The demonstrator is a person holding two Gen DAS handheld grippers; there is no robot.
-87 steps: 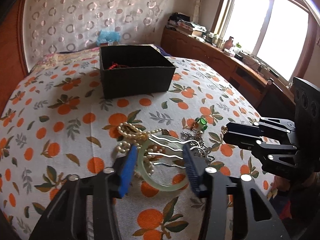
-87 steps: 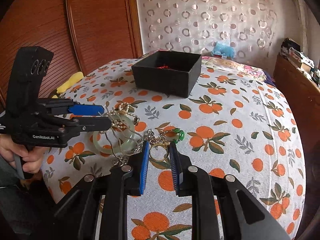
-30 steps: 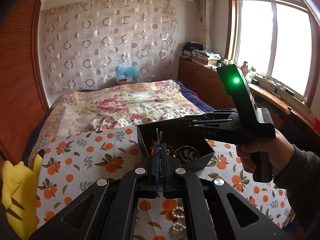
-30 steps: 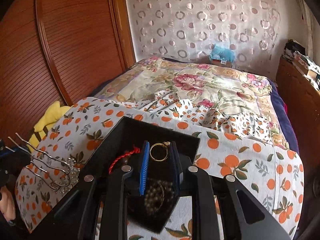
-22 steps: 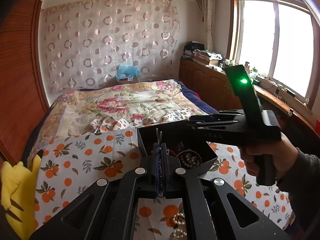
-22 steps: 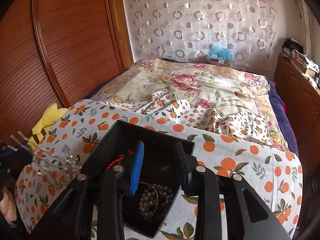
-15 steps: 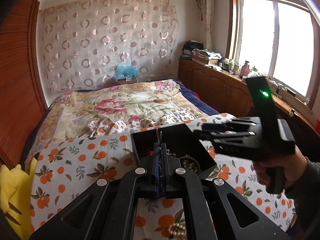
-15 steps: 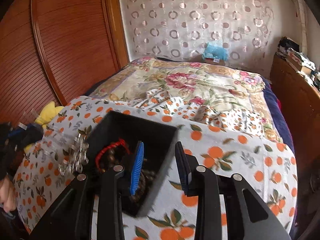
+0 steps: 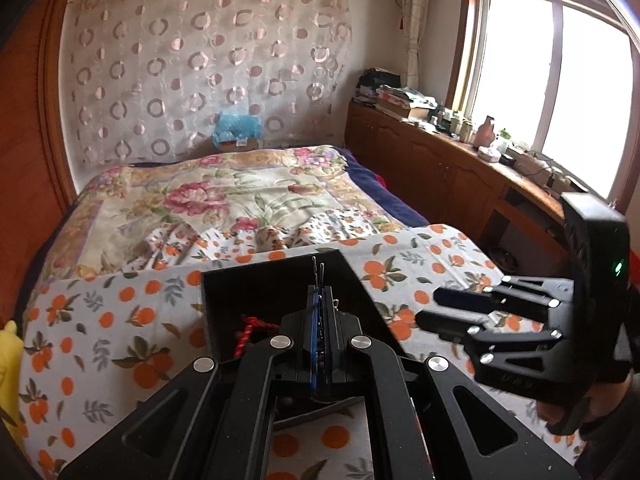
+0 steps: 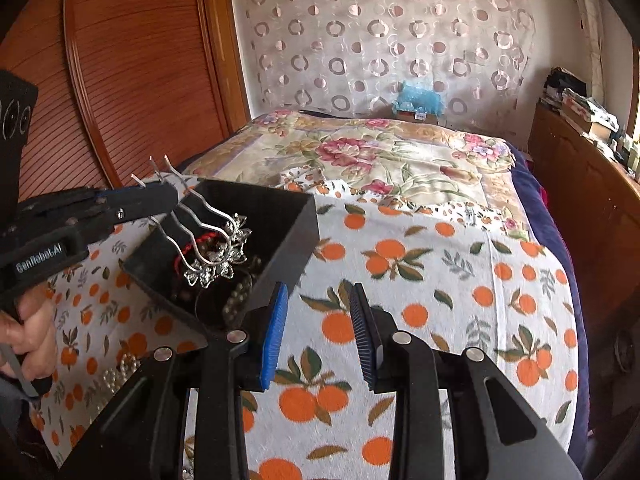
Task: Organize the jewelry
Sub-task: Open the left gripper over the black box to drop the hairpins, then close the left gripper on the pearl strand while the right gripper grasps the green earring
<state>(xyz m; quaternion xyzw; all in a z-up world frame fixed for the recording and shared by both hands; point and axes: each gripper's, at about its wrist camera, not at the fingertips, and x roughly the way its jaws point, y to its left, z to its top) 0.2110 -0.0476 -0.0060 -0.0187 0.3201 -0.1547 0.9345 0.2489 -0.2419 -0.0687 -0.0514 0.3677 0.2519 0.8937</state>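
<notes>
Fingers of the left gripper (image 9: 320, 320) clamp a silver hair comb (image 10: 208, 240), held over the black box (image 10: 288, 236) on the orange-print cloth (image 10: 440, 280); right gripper (image 10: 320, 332) fingers spread apart, empty, beside the box

A black box (image 10: 288, 236) sits on a white cloth (image 10: 440, 280) printed with oranges and green leaves. A silver hair comb (image 10: 212, 248) hangs over it, above a red cord (image 10: 200, 240). The right gripper (image 10: 318, 336) is black with blue pads (image 10: 274, 332). The quilt (image 10: 380, 160) beyond is cream with pink flowers.
</notes>
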